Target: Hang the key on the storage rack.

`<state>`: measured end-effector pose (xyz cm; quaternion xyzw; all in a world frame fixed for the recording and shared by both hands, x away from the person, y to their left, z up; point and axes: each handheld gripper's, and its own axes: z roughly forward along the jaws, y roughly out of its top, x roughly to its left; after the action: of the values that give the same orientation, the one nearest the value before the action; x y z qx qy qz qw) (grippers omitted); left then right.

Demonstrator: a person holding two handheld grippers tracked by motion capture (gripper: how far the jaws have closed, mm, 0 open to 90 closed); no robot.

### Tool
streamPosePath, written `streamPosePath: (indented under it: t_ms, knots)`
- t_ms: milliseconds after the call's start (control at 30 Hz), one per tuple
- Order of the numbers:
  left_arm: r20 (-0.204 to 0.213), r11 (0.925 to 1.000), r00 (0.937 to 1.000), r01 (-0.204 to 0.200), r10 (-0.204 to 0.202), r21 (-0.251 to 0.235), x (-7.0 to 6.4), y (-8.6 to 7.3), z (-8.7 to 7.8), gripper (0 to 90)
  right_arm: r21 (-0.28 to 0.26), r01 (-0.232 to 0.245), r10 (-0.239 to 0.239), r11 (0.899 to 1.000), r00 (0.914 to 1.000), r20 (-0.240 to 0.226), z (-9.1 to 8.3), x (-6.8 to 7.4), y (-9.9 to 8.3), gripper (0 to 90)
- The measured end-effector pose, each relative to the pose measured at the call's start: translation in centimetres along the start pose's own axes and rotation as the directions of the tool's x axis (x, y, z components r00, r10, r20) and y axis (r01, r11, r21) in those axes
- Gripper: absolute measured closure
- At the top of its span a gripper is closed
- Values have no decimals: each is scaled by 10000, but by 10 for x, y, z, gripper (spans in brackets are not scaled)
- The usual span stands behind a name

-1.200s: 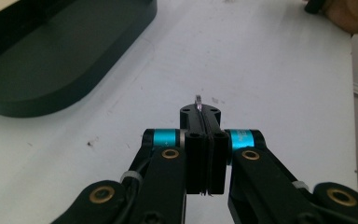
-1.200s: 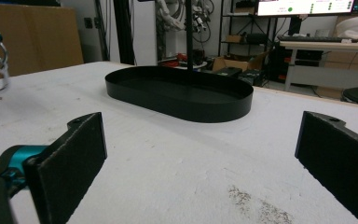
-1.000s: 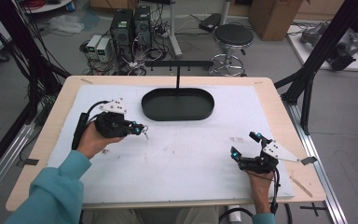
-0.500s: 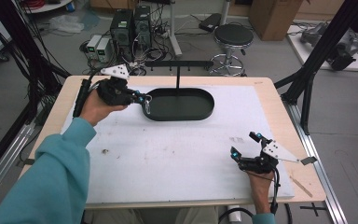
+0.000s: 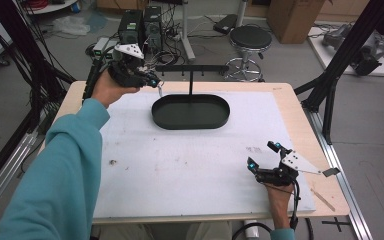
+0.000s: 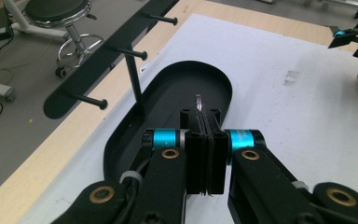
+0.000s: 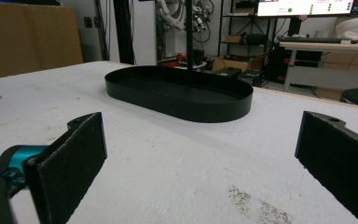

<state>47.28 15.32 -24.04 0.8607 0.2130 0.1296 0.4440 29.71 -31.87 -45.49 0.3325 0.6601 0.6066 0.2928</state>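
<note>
My left gripper (image 5: 155,82) is raised over the far left of the table, beside the left end of the black oval tray (image 5: 190,125). It is shut on a small thin silvery metal piece (image 5: 159,89). In the left gripper view that piece (image 6: 198,100) sticks up edge-on from the closed jaws of my left gripper (image 6: 204,116), above the tray (image 6: 121,140). A black stand rises from the tray, its crossbar (image 6: 107,56) carrying short pegs. My right gripper (image 5: 262,155) rests open near the front right; nothing lies between its pads (image 7: 74,154).
A white mat (image 5: 180,165) covers the wooden table (image 5: 300,100). The stand's post (image 5: 190,82) rises at the tray's far edge and holds the crossbar (image 5: 195,67). A round stool (image 5: 250,37) and electronics boxes (image 5: 140,25) stand on the floor beyond.
My left gripper has lifted off the mat and travelled away from the person, toward the tray's left end and the stand, carrying the small metal piece. The right gripper stayed put.
</note>
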Motion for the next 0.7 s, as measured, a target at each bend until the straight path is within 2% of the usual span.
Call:
streamPosePath:
  t_ms: [267, 333, 433, 700]
  knots:
    - [-180, 9999, 9998, 46, -44, 118, 14, 13, 10, 888, 16, -2, 2, 10000, 10000, 18, 0, 0, 0, 13]
    - [-187, 9999, 9997, 154, -153, 70, 18, 13, 14, 888, 12, -9, 9, 10000, 10000, 19, 0, 0, 0, 13]
    - [-274, 9994, 9994, 202, -194, 287, 22, 10, 22, 887, 5, 69, -69, 10000, 10000, 10, 0, 0, 0, 13]
    - [-467, 9984, 9977, 511, -499, 241, 33, 5, 35, 888, -3, -14, 14, 10000, 10000, -1, 0, 0, 0, 13]
